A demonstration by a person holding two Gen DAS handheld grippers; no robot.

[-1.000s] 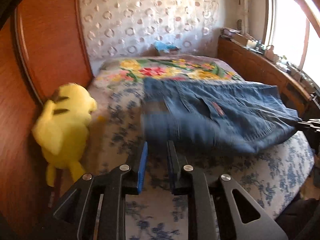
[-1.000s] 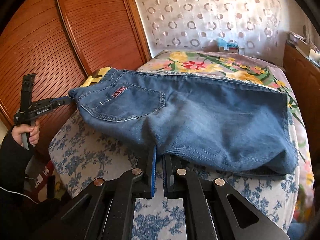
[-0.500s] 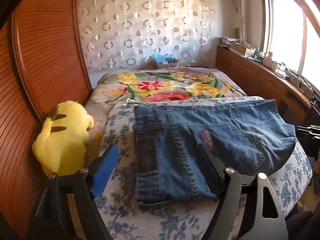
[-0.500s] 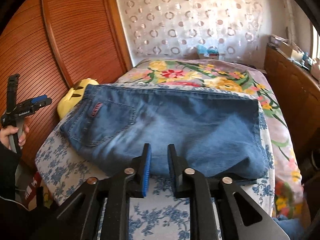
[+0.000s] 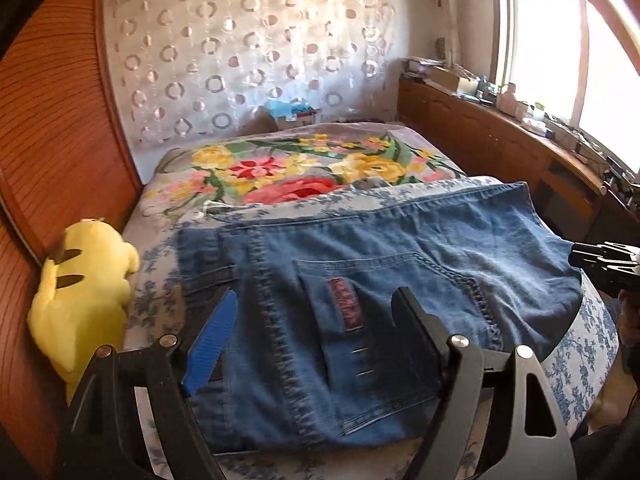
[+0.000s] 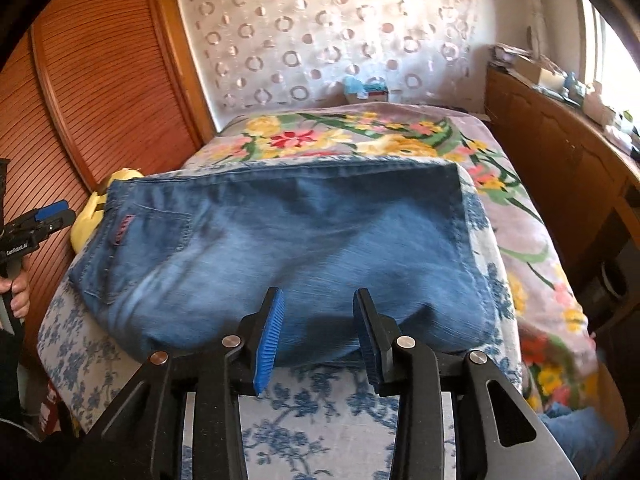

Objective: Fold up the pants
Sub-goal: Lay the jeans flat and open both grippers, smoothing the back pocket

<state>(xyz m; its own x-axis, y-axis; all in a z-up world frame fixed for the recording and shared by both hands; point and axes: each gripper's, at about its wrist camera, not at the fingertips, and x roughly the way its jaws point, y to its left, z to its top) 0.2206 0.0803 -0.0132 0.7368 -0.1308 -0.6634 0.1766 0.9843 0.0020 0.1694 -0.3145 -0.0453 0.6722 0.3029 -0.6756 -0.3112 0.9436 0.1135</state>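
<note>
Bed (image 6: 332,412) with a blue-flowered sheet fills the near half of both views; wooden slatted doors (image 6: 100,80) close off its left side, a wooden cabinet (image 6: 560,168) its right.

Jeans (image 6: 288,248) lie folded flat on that sheet, waistband and back pocket (image 5: 376,320) toward the doors, hem edge toward the cabinet. Far edge runs straight, just short of a bright floral blanket (image 6: 360,136). Near edge is a rounded fold, slightly puffed, a little back from the bed's front edge.

Left gripper (image 5: 316,320): jaws wide apart, above the waistband end, pads clear of the denim, nothing held.
Right gripper (image 6: 320,332): jaws opening, just at the near fold; denim shows in the gap, pads not pressing it.

Open room: strip of bare sheet in front of the near fold; narrow sheet margin at each end; whole blanket area behind is free up to a small box (image 5: 296,114) at the curtain.

Yellow plush (image 5: 80,288) sits in the gap between bed and doors, near the waistband corner, apart from it.
</note>
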